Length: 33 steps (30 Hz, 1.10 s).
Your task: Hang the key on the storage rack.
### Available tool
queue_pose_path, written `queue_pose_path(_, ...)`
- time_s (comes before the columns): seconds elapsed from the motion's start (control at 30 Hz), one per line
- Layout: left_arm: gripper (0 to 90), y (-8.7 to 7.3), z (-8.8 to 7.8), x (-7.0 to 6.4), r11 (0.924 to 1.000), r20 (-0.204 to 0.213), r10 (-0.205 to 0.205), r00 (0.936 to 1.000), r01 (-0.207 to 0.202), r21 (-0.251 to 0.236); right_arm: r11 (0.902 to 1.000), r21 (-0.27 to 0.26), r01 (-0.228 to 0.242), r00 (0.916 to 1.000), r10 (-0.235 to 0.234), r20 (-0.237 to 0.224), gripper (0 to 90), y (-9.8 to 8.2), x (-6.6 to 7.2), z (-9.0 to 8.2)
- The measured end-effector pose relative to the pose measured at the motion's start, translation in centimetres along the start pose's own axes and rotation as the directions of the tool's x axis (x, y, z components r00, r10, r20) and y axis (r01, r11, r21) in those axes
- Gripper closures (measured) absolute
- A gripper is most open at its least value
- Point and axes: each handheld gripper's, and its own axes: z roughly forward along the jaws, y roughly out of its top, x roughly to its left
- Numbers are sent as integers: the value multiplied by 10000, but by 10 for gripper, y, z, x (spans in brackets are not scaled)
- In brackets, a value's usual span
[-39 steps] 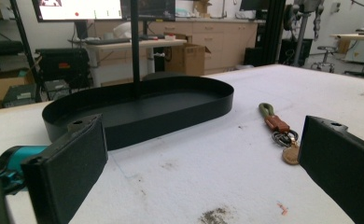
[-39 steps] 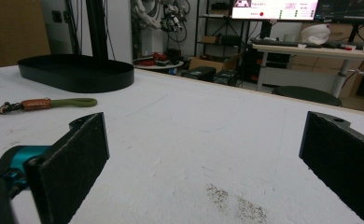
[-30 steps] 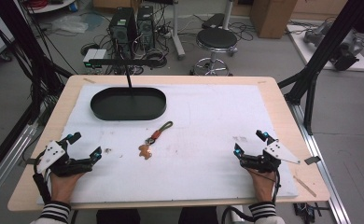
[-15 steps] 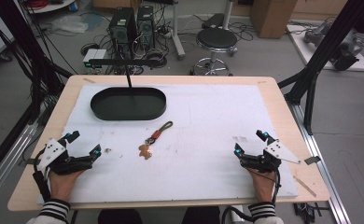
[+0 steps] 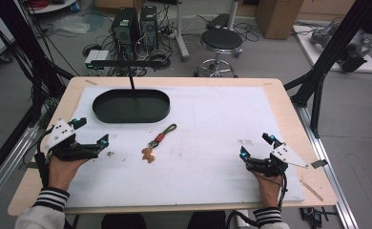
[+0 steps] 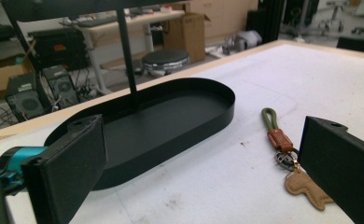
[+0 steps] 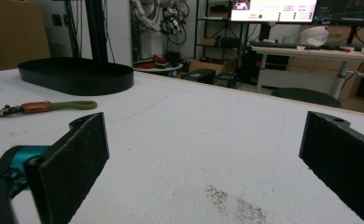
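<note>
My matt black, rough-faced jaw pads sit over a white, faintly grainy table sheet point(image 5: 212, 124). At eleven o'clock lies a smooth, satin black oval metal tray point(image 6: 171, 119); nearer, a tan leather keyring with olive cord loop point(image 6: 283, 144).

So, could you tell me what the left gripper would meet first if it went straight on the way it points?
Probably the black oval tray: the left gripper faces its near wall, with the keychain off beside one jaw.

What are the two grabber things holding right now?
Nothing. The left gripper and right gripper are both open and empty; the keychain lies loose on the table.
</note>
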Motion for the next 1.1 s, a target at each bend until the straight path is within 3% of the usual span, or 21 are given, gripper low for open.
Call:
queue_pose_path(0.03, 20, 10, 8, -1, 9990, 373, -109, 9992, 92, 440, 10000, -1, 18, 10000, -18, 16, 4, 0, 0, 0)
queue_pose_path(0.2, 20, 25, 25, -3, 9922, 653, -191, 9977, 109, 1244, 10000, -18, 33, 10000, -33, 16, 4, 0, 0, 0)
queue_pose_path(0.23, 20, 32, 34, -5, 9857, 838, -177, 9963, 34, 1683, 10000, -18, 22, 10000, -22, 20, 5, 0, 0, 0)
queue_pose_path(0.33, 20, 38, 43, -9, 9788, 1003, -111, 9949, -97, 2044, 10000, -25, 35, 10000, -35, 20, 4, 0, 0, 0)
queue_pose_path(0.37, 20, 45, 53, -12, 9693, 1215, -23, 9926, -277, 2443, 10000, -24, 18, 10000, -18, 5, 4, 0, 0, 0)
queue_pose_path(0.4, 20, 45, 53, -12, 9693, 1215, -23, 9926, -277, 2443, 10000, -24, 18, 10000, -18, 5, 4, 0, 0, 0)
queue_pose_path(0.43, 20, 51, 63, -14, 9602, 1386, 86, 9903, -468, 2752, 10000, -20, 3, 10000, -3, 14, 4, 0, 0, 0)
queue_pose_path(0.53, 20, 58, 72, -17, 9519, 1512, 146, 9884, -601, 3004, 10000, -26, -9, 10000, 9, 24, 4, 0, 0, 0)
queue_pose_path(0.57, 20, 63, 82, -20, 9416, 1617, 257, 9865, -782, 3276, 10000, -42, -9, 10000, 9, 12, 4, 0, 0, 0)
queue_pose_path(0.6, 20, 63, 82, -20, 9416, 1617, 257, 9865, -782, 3276, 10000, -42, -9, 10000, 9, 12, 4, 0, 0, 0)
queue_pose_path(0.63, 20, 67, 91, -24, 9279, 1741, 462, 9836, -1068, 3571, 10000, -37, -37, 10000, 37, 10, 4, 0, 0, 0)
queue_pose_path(0.67, 20, 67, 91, -24, 9279, 1741, 462, 9836, -1068, 3571, 10000, -37, -37, 10000, 37, 10, 4, 0, 0, 0)
queue_pose_path(0.7, 20, 71, 99, -28, 9175, 1905, 645, 9796, -1333, 3748, 10000, -57, -58, 10000, 58, 23, 4, 0, -1, 0)
queue_pose_path(0.8, 20, 73, 107, -31, 9125, 2029, 546, 9777, -1314, 3875, 9999, -49, -108, 9999, 108, 24, 4, 0, -1, -1)
queue_pose_path(0.9, 20, 76, 121, -38, 8973, 2276, 582, 9720, -1509, 4149, 10000, -60, -51, 10000, 51, 22, 4, 0, -1, 0)
queue_pose_path(0.93, 20, 76, 121, -38, 8973, 2276, 582, 9720, -1509, 4149, 10000, -60, -51, 10000, 51, 22, 4, 0, -1, 0)
queue_pose_path(0.97, 20, 78, 129, -43, 8861, 2428, 637, 9680, -1668, 4325, 10000, -59, -76, 10000, 76, 12, 4, 0, 0, 0)
queue_pose_path(1.0, 20, 78, 129, -43, 8861, 2428, 637, 9680, -1668, 4325, 10000, -59, -76, 10000, 76, 12, 4, 0, 0, 0)
queue_pose_path(1.03, 20, 78, 136, -47, 8737, 2553, 662, 9646, -1796, 4521, 9999, -85, -78, 10000, 78, 34, 4, 0, -1, 0)
queue_pose_path(1.07, 20, 78, 136, -47, 8737, 2553, 662, 9646, -1796, 4521, 9999, -85, -78, 10000, 78, 34, 4, 0, -1, 0)
queue_pose_path(1.1, 20, 78, 143, -51, 8612, 2645, 709, 9618, -1929, 4703, 9999, -117, -55, 10000, 55, 28, 4, 0, -1, 0)
